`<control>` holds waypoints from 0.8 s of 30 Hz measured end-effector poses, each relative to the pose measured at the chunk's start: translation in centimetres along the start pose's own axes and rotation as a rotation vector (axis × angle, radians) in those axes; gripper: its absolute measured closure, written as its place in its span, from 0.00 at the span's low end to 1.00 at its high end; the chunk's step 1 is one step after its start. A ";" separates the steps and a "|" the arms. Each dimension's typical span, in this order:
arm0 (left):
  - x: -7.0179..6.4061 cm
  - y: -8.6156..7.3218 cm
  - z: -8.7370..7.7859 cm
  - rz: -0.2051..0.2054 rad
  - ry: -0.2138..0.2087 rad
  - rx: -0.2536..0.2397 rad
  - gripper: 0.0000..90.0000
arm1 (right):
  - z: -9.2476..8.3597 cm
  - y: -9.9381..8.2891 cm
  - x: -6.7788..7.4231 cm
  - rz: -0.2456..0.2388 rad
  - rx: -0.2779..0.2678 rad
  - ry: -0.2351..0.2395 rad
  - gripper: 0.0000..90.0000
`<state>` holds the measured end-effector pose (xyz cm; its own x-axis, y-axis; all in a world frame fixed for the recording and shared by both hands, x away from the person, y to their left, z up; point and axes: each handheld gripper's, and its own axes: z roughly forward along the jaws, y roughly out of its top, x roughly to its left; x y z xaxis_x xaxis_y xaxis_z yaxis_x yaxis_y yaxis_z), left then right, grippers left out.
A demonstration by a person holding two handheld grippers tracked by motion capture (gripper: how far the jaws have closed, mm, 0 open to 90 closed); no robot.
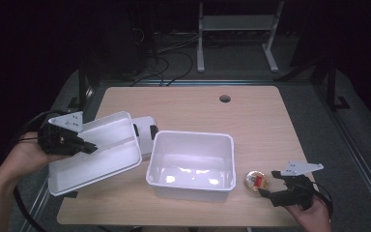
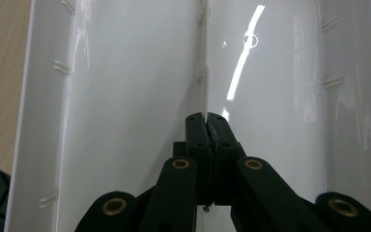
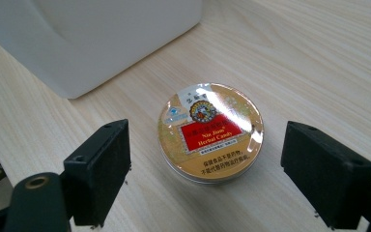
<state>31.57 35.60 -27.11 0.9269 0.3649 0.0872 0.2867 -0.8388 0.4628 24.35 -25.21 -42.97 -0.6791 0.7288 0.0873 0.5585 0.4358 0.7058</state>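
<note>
White plastic was what the left claw (image 1: 88,146) had hold of: its jaws were pinched fully shut on the thin centre divider (image 2: 206,63) of a white tray (image 1: 94,154), w/ the divider's edge running straight up from betw. the two black jaw tips in the left gripper view. Tray was tilted, lifted at the desk's (image 1: 251,116) 9 o'clock side, its far end toward 3 o'clock just beside a bigger white bin (image 1: 192,164). Tray had 2 long compartments, both glossy; reflections of a light streaked across the right one. A small white and black object (image 1: 147,133) sat behind the tray's far end, at approx. 11 o'clock from the bin; can't tell what it was.

Right claw (image 1: 269,182) was wide open, nothing gripped. Its jaws stood well apart, one each side of a round gold tin (image 3: 211,131) w/ a red label, neither jaw touching it. In the right gripper view the tin lay flat on the wood betw. the jaws, slightly fwd of the jaw tips, nearer the left jaw than the right. Label text read "Herbal Candy".

From the high view the tin (image 1: 256,181) sat at the desk's 5 o'clock area, just beside the bin's near right corner but apart from it. Right claw came in from 4 o'clock of the tin. Bin sat approx. desk centre, toward 6 o'clock, open top, glare on its floor.
</note>
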 end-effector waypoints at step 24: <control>-3.3 -4.4 11.1 0.001 -0.139 0.092 1.00 | 0.2 0.1 0.0 -0.006 0.002 0.000 0.19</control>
<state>29.94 33.59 -39.24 0.9499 0.3101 -0.0383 0.3009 -0.8748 0.3797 24.55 -25.08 -43.03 -0.6824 0.7262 0.0835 0.5557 0.4412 0.7047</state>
